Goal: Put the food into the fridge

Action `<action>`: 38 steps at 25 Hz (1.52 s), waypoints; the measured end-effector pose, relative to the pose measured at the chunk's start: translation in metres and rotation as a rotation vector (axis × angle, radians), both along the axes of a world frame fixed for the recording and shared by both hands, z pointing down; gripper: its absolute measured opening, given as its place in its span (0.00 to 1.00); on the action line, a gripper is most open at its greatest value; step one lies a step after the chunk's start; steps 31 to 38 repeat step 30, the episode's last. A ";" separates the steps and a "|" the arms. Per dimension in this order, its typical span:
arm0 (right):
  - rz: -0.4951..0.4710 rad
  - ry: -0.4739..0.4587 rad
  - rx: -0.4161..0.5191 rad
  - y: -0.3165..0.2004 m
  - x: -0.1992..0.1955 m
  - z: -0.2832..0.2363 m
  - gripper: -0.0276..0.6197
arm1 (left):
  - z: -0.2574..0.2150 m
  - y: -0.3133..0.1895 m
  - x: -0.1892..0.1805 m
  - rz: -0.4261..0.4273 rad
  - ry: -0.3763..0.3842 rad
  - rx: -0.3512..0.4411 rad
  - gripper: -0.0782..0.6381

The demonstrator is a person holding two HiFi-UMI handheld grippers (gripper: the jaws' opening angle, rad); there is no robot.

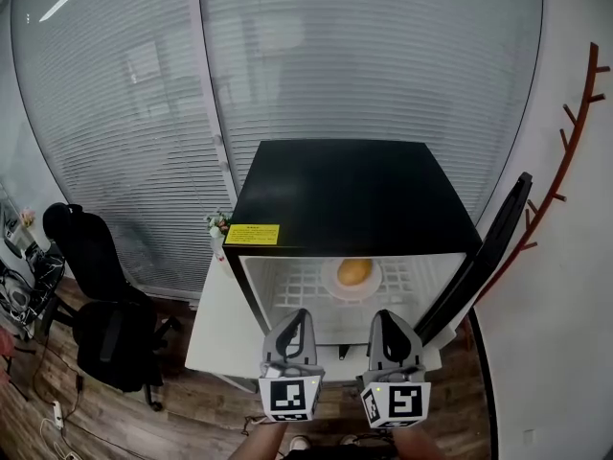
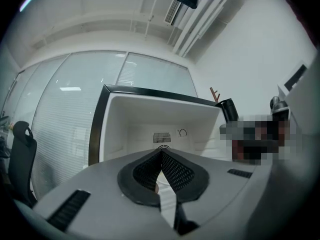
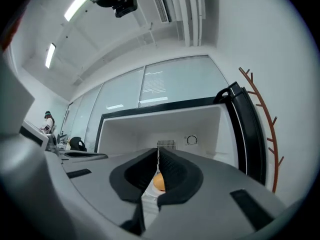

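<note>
- The left tongs (image 1: pixel 299 316) and right tongs (image 1: pixel 382 316) are held side by side at the near edge of the open fridge (image 1: pixel 354 190), both pointing into it.
- Each pair is clenched tip to tip and grasps nothing.
- The food (image 1: pixel 354 272) lies on a plate (image 1: pixel 334 286) on the wire shelf (image 1: pixel 287 286), beyond the tips.
- The door (image 1: pixel 488 247) stands swung out at right, and the white tabletop (image 1: pixel 215 333) extends left.

Head view above fridge (image 1: pixel 354 195), looking down; gripper views face inside.
</note>
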State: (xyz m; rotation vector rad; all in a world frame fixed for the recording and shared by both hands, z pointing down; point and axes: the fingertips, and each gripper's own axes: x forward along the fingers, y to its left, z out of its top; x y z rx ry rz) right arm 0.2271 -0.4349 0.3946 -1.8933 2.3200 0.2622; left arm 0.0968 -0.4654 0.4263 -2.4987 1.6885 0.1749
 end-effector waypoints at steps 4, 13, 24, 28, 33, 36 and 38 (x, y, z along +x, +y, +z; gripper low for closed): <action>-0.018 -0.002 -0.018 0.004 -0.001 0.004 0.08 | 0.000 0.009 0.000 -0.002 0.007 -0.007 0.15; -0.073 0.032 -0.009 0.010 -0.013 0.000 0.08 | -0.010 0.020 0.006 0.015 0.023 0.021 0.15; -0.087 0.049 -0.013 0.010 -0.014 -0.006 0.08 | -0.011 0.021 0.013 0.038 -0.027 0.014 0.14; -0.090 0.046 -0.025 0.010 -0.014 -0.008 0.08 | -0.018 0.022 0.014 0.041 -0.008 0.021 0.14; -0.089 0.040 -0.034 0.009 -0.014 -0.007 0.08 | -0.020 0.021 0.014 0.041 -0.003 0.021 0.14; -0.089 0.040 -0.034 0.009 -0.014 -0.007 0.08 | -0.020 0.021 0.014 0.041 -0.003 0.021 0.14; -0.089 0.040 -0.034 0.009 -0.014 -0.007 0.08 | -0.020 0.021 0.014 0.041 -0.003 0.021 0.14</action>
